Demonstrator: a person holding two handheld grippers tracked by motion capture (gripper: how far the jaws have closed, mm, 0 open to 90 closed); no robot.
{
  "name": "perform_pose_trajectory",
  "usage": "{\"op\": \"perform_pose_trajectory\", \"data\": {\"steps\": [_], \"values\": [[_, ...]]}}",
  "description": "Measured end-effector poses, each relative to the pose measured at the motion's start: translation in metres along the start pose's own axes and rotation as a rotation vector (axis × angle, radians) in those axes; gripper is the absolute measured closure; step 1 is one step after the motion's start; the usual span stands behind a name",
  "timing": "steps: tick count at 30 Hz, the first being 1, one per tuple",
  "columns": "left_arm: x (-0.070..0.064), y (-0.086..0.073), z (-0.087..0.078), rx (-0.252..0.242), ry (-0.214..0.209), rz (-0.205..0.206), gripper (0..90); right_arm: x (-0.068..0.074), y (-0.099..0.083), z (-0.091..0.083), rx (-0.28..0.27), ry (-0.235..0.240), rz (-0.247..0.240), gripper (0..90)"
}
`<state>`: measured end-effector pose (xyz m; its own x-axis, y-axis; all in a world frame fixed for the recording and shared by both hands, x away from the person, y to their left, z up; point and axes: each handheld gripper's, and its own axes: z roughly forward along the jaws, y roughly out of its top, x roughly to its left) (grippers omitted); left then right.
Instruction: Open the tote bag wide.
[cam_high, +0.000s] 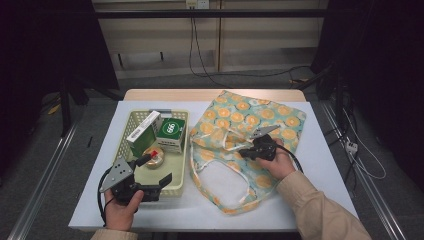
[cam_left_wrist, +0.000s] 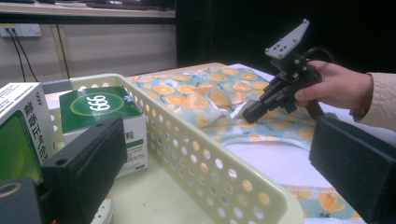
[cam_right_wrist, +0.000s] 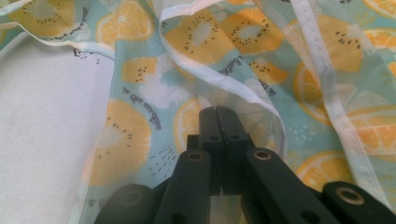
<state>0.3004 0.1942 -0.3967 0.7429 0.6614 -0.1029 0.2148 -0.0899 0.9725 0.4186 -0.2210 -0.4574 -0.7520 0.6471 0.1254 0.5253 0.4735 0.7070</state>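
Citrus-print bag (cam_high: 250, 130) lies right of the basket (cam_high: 131, 122); right claw (cam_high: 244, 151) pinches its translucent edge, while left claw (cam_high: 159, 170) gapes released at the basket's near rim.

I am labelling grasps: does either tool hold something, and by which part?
The right tool is shut on the fruit-print bag, pinching its thin fabric near the opening. The left tool is open, holding nothing.
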Motion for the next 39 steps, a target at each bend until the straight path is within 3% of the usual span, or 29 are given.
{"op": "perform_pose_trajectory", "data": {"steps": [15,18,28,39], "values": [[-0.001,0.002,0.001,-0.005,-0.003,0.002,4.1,0.018,0.022,-0.020,-0.035,0.074,-0.019,90.0],[-0.001,0.002,0.001,-0.006,-0.003,0.002,4.1,0.020,0.027,-0.025,-0.043,0.071,-0.028,90.0],[0.000,0.001,0.001,-0.005,-0.005,0.001,4.1,-0.010,0.032,-0.040,-0.106,-0.009,0.042,90.0],[0.000,0.000,0.002,0.000,-0.006,0.005,4.1,-0.036,0.020,-0.034,-0.101,-0.082,0.103,90.0]]}}
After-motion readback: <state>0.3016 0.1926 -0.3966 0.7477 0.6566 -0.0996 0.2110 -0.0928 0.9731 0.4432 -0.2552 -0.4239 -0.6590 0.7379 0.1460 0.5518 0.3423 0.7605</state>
